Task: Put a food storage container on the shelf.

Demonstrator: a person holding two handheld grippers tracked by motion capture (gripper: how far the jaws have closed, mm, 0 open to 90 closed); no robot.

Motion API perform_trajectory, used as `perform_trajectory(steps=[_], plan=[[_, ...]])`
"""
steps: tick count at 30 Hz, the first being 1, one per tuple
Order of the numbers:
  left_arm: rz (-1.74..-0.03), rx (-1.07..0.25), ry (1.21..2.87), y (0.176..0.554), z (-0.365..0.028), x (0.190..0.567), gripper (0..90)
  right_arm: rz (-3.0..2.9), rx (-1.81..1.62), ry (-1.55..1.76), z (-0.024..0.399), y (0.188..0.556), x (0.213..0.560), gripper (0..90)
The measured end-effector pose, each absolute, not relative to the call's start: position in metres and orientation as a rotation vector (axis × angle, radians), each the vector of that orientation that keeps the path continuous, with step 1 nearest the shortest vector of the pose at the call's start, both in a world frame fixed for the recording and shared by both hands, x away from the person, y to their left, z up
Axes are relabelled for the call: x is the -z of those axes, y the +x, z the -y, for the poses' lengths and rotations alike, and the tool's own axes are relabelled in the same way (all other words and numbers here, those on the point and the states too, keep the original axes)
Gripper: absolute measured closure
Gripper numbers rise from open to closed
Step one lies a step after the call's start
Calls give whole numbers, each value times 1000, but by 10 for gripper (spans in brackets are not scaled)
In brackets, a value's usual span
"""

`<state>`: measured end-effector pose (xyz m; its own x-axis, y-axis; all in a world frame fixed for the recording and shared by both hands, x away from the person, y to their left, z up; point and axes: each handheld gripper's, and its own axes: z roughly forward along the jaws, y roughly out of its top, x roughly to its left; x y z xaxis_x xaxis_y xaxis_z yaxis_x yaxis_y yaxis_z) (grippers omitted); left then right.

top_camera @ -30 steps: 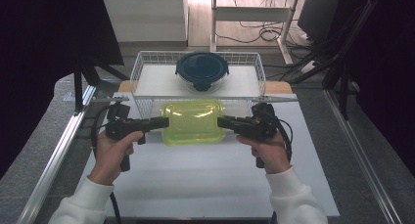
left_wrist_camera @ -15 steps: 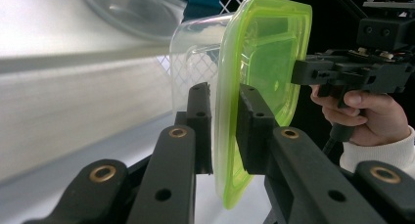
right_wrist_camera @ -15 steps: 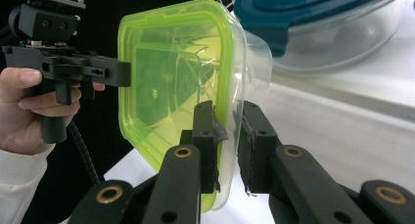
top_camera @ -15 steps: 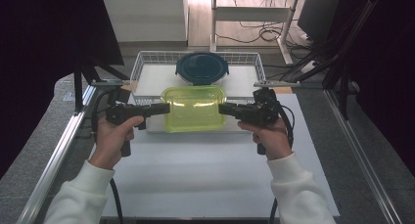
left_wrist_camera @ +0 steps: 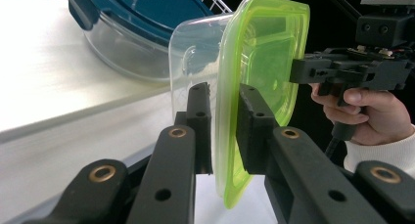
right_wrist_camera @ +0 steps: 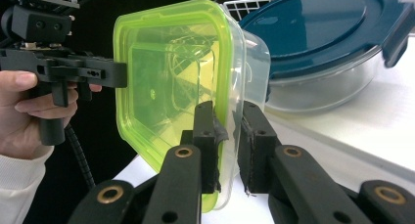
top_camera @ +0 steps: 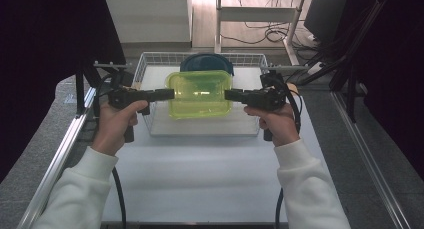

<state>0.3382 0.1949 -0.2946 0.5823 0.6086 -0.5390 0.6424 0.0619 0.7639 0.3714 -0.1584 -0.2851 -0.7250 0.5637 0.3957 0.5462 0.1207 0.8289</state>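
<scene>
**Green-lidded box carried two-handed over the basket**

Held in the air, the green-lidded box (top_camera: pixel 200 94), level and lid-up, over the middle of the wire basket (top_camera: pixel 145 69) and touching nothing below. Gripped at both short ends: left gripper (left_wrist_camera: pixel 225 101) clenched on the lid's rim and the clear wall beneath it, right gripper (right_wrist_camera: pixel 229 119) clamped the same way on the opposite edge, with little more than the rim between the pads. Judged a carry into the basket, with the setting-down not yet done.

Called for both hands moving at one pace and one height, so that neither thin edge twisted out of its grip. Best lowered flat onto the basket's bare near floor, and let go only once the base sat down.

Just behind, a round clear bowl with a dark blue clip lid (top_camera: pixel 206 63), taking up the basket's far half, so little room for drifting forward. Basket walls close at either side of the jaws. Around it, the white table (top_camera: pixel 200 179); beyond, cables on the floor.
</scene>
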Motion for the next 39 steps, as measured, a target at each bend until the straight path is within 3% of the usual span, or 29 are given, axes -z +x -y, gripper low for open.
perform_trajectory(steps=[27,39], plan=[[-1060,63,1611,409,-192,248,778,-2307,-1705,1228,161,430,236,782],[-1121,118,1574,437,-193,265,779,-2325,-1670,1346,160,459,246,782]])
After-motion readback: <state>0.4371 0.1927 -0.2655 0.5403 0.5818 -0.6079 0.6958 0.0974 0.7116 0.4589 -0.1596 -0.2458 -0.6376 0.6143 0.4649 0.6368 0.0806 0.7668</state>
